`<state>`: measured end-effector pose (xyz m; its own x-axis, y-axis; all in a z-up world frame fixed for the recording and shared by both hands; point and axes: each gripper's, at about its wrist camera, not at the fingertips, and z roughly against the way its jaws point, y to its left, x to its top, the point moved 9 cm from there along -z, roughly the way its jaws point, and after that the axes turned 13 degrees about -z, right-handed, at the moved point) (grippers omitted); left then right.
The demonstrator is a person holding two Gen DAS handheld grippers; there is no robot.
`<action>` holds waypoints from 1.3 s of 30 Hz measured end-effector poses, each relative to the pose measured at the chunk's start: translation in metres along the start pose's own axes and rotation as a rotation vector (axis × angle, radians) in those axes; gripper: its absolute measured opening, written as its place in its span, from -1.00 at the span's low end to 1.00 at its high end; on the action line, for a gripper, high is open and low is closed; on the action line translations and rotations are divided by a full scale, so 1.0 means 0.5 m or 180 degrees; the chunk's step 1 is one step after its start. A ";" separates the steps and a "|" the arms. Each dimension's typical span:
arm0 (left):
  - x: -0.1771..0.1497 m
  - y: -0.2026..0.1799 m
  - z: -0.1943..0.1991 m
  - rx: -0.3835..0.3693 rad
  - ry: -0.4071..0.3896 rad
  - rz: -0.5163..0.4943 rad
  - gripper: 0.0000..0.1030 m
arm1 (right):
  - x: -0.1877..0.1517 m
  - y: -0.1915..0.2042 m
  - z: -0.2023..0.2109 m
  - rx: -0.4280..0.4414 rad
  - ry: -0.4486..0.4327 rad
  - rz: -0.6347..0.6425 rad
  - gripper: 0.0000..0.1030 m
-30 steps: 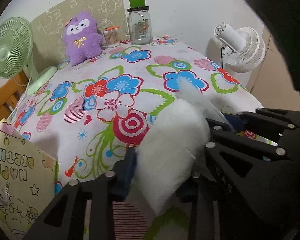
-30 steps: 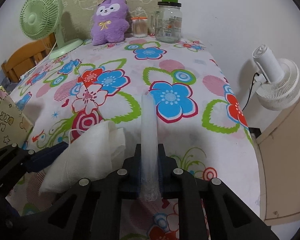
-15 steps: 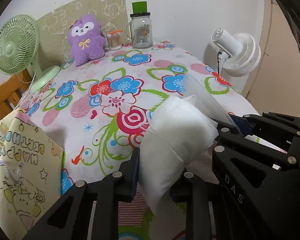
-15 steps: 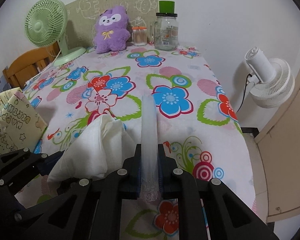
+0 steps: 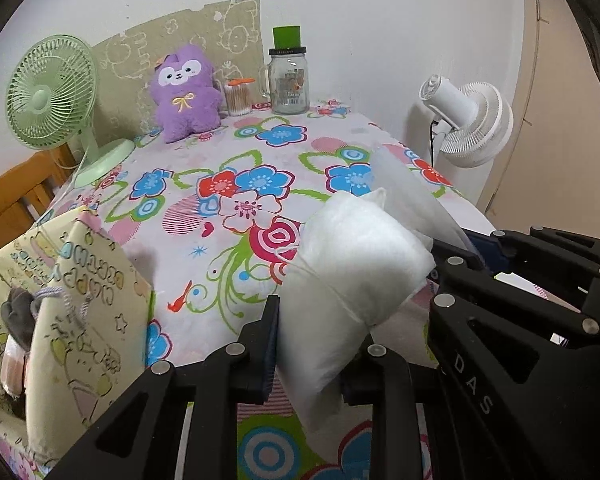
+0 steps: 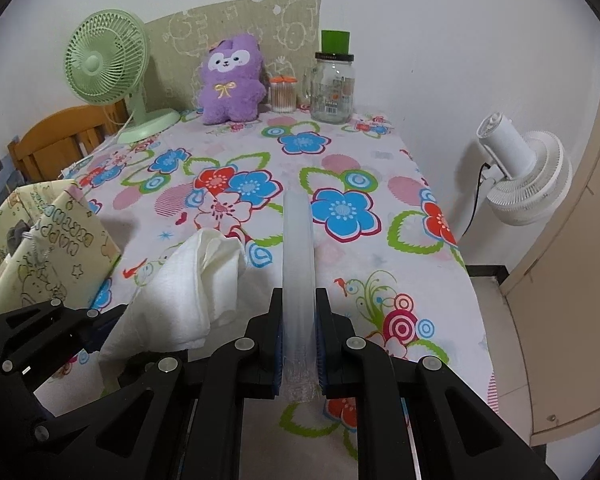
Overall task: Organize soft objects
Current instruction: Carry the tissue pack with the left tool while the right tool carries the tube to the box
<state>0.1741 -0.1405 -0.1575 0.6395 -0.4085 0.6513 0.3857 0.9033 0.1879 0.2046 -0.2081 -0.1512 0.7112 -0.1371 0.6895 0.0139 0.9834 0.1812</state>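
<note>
A white stuffed pad is pinched between the jaws of my left gripper, which is shut on it and holds it above the near end of the flowered table. My right gripper is shut on a clear plastic bag, seen edge-on and sticking up and forward. In the left wrist view the bag stands right beside the pad. From the right wrist view, the pad and left gripper sit at the lower left. A purple plush toy stands at the far end.
A yellow birthday gift bag stands open at the table's near left with something grey inside. At the far end are a green fan, a glass jar and a small swab pot. A white fan stands off the table's right side.
Both grippers have risen and drawn back from the table with the pad and the bag still in them. The gift bag has come further into view. The left jaws have squeezed tighter.
</note>
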 end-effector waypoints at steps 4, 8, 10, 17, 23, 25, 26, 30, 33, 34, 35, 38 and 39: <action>-0.004 0.005 0.021 0.0027 -0.0051 0.0010 -0.55 | -0.002 0.008 0.019 0.0009 -0.0047 0.0008 -0.70; -0.008 0.010 0.043 0.0052 -0.0102 0.0022 -0.55 | -0.004 0.018 0.040 0.0016 -0.0097 0.0012 -0.70; -0.010 0.013 0.052 0.0068 -0.0123 0.0029 -0.55 | -0.006 0.023 0.050 0.0024 -0.0122 0.0013 -0.70; -0.014 0.022 0.094 0.0122 -0.0222 0.0042 -0.55 | -0.007 0.043 0.092 0.0040 -0.0220 0.0011 -0.70; -0.019 0.034 0.130 0.0188 -0.0286 0.0045 -0.55 | -0.008 0.060 0.123 0.0076 -0.0274 -0.0014 -0.70; -0.020 0.036 0.136 0.0188 -0.0296 0.0061 -0.55 | -0.010 0.071 0.132 0.0101 -0.0283 0.0000 -0.70; -0.021 0.038 0.141 0.0197 -0.0305 0.0065 -0.55 | -0.010 0.075 0.137 0.0100 -0.0298 0.0003 -0.70; -0.020 0.048 0.156 0.0204 -0.0355 0.0059 -0.55 | -0.010 0.089 0.153 0.0104 -0.0323 0.0011 -0.70; -0.018 0.055 0.168 0.0201 -0.0388 0.0057 -0.55 | -0.007 0.099 0.168 0.0088 -0.0354 0.0041 -0.70; -0.018 0.058 0.173 0.0212 -0.0403 0.0052 -0.55 | -0.006 0.103 0.172 0.0089 -0.0361 0.0045 -0.70; -0.018 0.063 0.180 0.0228 -0.0418 0.0051 -0.55 | -0.005 0.106 0.176 0.0090 -0.0368 0.0047 -0.70; -0.017 0.073 0.191 0.0256 -0.0445 0.0049 -0.55 | 0.000 0.119 0.188 0.0117 -0.0394 0.0063 -0.70; -0.018 0.077 0.196 0.0267 -0.0455 0.0049 -0.55 | 0.001 0.124 0.193 0.0128 -0.0404 0.0069 -0.70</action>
<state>0.1180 -0.0893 -0.0838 0.5415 -0.3771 0.7514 0.3159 0.9195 0.2338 0.1383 -0.1589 -0.0719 0.6163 -0.1324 0.7763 -0.0304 0.9810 0.1914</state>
